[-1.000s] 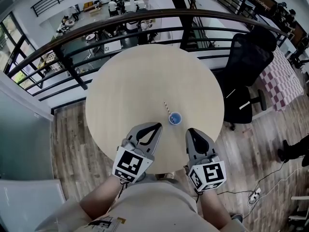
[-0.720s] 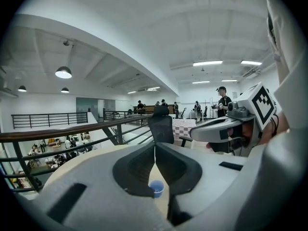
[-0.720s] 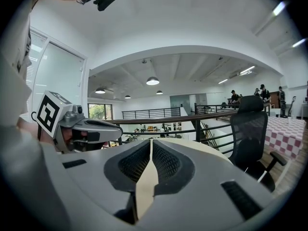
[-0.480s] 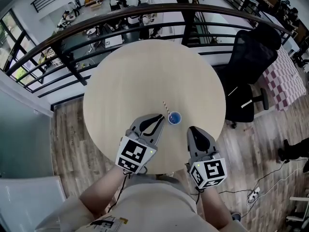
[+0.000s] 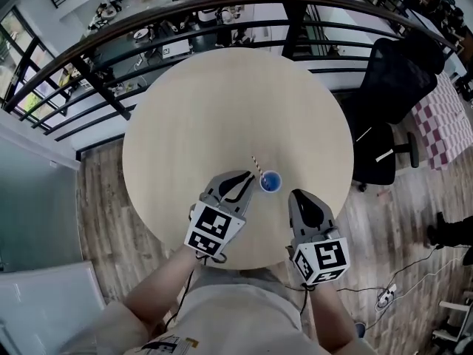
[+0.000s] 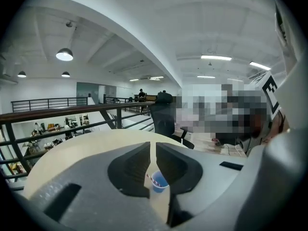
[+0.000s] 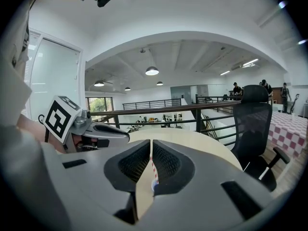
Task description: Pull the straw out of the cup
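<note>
A small blue cup (image 5: pixel 270 181) stands on the round beige table (image 5: pixel 222 102), near its front edge. A red-and-white striped straw (image 5: pixel 256 164) leans out of it toward the far left. My left gripper (image 5: pixel 248 176) is shut and empty, its tips just left of the cup and close to the straw. In the left gripper view the cup (image 6: pixel 159 182) and straw (image 6: pixel 152 178) show just beyond the shut left gripper (image 6: pixel 153 150). My right gripper (image 5: pixel 295 194) is shut and empty, a little to the front right of the cup. Through the slit of the right gripper (image 7: pixel 150 148) shows the straw (image 7: pixel 153 165).
A dark railing (image 5: pixel 185 21) curves behind the table, with a lower floor beyond it. A black office chair (image 5: pixel 388 87) stands to the right. Wooden floor (image 5: pixel 103 213) surrounds the table. The person's arms and torso fill the bottom of the head view.
The left gripper has slid forward and right until its tips reach the cup and straw. The right gripper has hardly moved. Cup and straw stand as before.
</note>
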A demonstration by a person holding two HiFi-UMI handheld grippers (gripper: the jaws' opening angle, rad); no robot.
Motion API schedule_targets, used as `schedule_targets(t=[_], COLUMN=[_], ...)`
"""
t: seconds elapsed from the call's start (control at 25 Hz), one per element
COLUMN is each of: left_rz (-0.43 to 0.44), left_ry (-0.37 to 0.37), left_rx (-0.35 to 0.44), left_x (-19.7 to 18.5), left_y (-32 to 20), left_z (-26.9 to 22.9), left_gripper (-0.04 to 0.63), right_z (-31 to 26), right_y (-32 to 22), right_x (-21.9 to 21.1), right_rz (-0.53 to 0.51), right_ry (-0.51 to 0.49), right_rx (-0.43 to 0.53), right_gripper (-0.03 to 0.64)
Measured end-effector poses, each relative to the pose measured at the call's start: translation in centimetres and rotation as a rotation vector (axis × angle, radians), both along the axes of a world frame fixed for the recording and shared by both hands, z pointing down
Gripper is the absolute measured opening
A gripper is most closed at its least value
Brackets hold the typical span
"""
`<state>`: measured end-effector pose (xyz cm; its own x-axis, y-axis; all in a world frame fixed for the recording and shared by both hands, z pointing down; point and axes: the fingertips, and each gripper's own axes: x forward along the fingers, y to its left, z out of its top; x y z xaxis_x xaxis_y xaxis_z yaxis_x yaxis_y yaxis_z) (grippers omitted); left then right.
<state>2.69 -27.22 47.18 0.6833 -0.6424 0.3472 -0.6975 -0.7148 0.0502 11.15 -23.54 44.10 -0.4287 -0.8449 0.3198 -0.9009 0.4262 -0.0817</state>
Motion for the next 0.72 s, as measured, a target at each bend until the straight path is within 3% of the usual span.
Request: schedule_targets(t=[0.28, 0.56, 0.72], left_rz=[0.016, 0.032, 0.052], left_ry=[-0.056, 0.047, 0.054], left_rx=[-0.106, -0.262, -0.309], left_x=[-0.6, 0.9, 1.2], left_y=[-2.7, -5.7, -6.7], left_z=[6.6, 11.1, 12.8], left_gripper=[0.066, 0.072, 0.072], right_z=[2.3, 5.1, 6.8], right_y=[-3.0, -5.7, -6.3], right_x=[-1.2, -0.4, -0.8], right_rz=[-0.021, -0.023, -0.028], right_ry=[-0.008, 0.013, 0.01], right_rx=[-0.037, -0.098, -0.135], right_gripper=[0.029, 0.029, 0.029])
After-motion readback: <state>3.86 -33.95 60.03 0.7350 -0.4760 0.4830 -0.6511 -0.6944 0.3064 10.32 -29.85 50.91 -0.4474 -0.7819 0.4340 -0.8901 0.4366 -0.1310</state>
